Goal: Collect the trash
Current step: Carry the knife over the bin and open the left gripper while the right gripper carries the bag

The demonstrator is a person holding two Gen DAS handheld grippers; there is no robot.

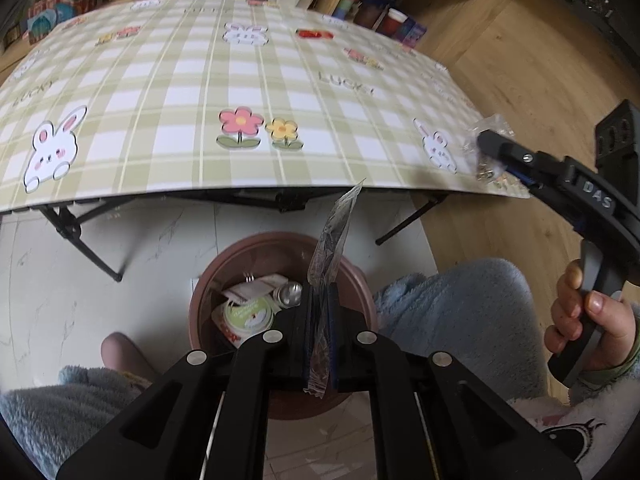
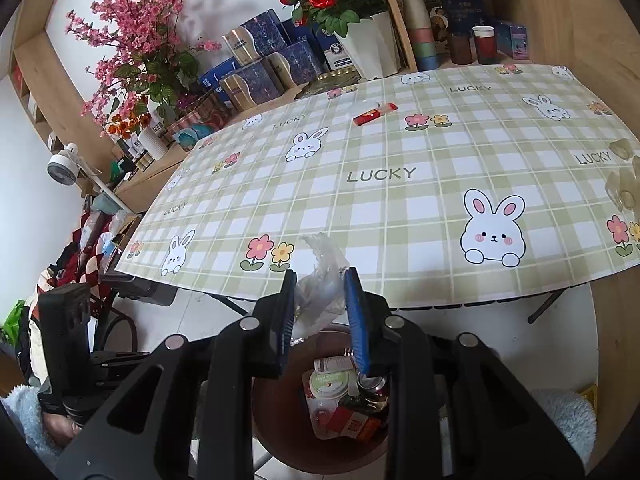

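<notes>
My left claw [image 1: 318,312] is squeezed shut on a long, thin, clear plastic wrapper [image 1: 334,240] that sticks up over the round brown trash bin [image 1: 360,280]. My right claw [image 2: 320,312] pinches a crumpled clear plastic bag [image 2: 322,276] between its blue pads [image 2: 356,312], above the same bin [image 2: 276,412]. Inside the bin lie a white cup with a green lid [image 2: 330,384], a shiny can [image 2: 372,382] and red paper [image 2: 352,422]. Only the right view shows a flat red wrapper [image 2: 374,114] far back on the green checked bunny tablecloth [image 2: 400,208], and crinkly clear bits [image 2: 622,184] at its right edge. Only the left view shows my hand [image 1: 588,316] holding the right claw's handle, and my fuzzy blue sleeve [image 1: 452,312].
</notes>
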